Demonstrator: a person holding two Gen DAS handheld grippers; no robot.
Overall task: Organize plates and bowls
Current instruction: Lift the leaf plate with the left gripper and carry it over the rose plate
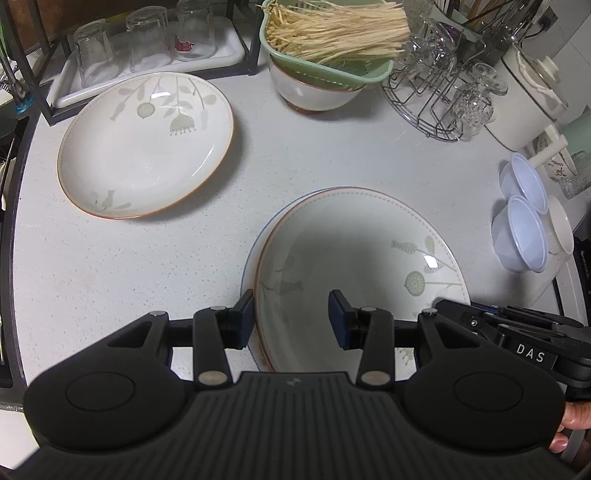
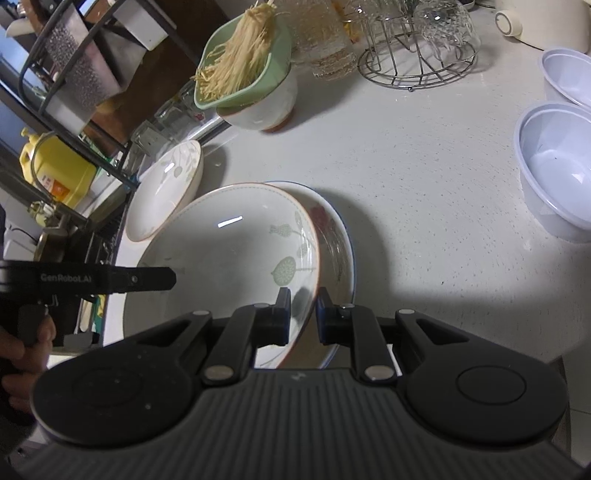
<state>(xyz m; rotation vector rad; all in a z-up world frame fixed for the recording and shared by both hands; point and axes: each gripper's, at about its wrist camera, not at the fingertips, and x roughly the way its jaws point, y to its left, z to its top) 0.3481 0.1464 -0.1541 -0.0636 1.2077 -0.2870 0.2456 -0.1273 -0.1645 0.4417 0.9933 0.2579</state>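
On the near part of the speckled white countertop (image 1: 332,158) we record a cream ceramic plate with an orange rim and pale green plant print (image 1: 354,266), lying in a white plate with a blue rim and a red flower motif (image 2: 334,236); the upper plate sits offset to the left, so the lower one shows as a crescent on its right in the right wrist view. Both plates hold nothing.

Our left gripper (image 1: 291,317) is spread wide, its two pads straddling the near left rim of the upper plate without clamping it. Our right gripper (image 2: 303,314) has its fingers either side of that plate's near right rim with a narrow gap between them; we cannot tell whether they pinch it.

Far left: a second cream plate with orange rim and green print (image 1: 146,146), empty, well apart from the stack.

Far centre: a white ceramic bowl with a reddish foot (image 1: 314,98), carrying a pale green plastic colander (image 1: 325,62) filled with pale yellow noodle-like strands (image 1: 336,31).

Right edge: two translucent white plastic bowls (image 2: 557,162), empty, just beside each other.

Far right: a wire rack (image 1: 432,99) with inverted glassware.

Far left: a white tray (image 1: 147,62) bearing three upturned clear glasses (image 1: 147,40).
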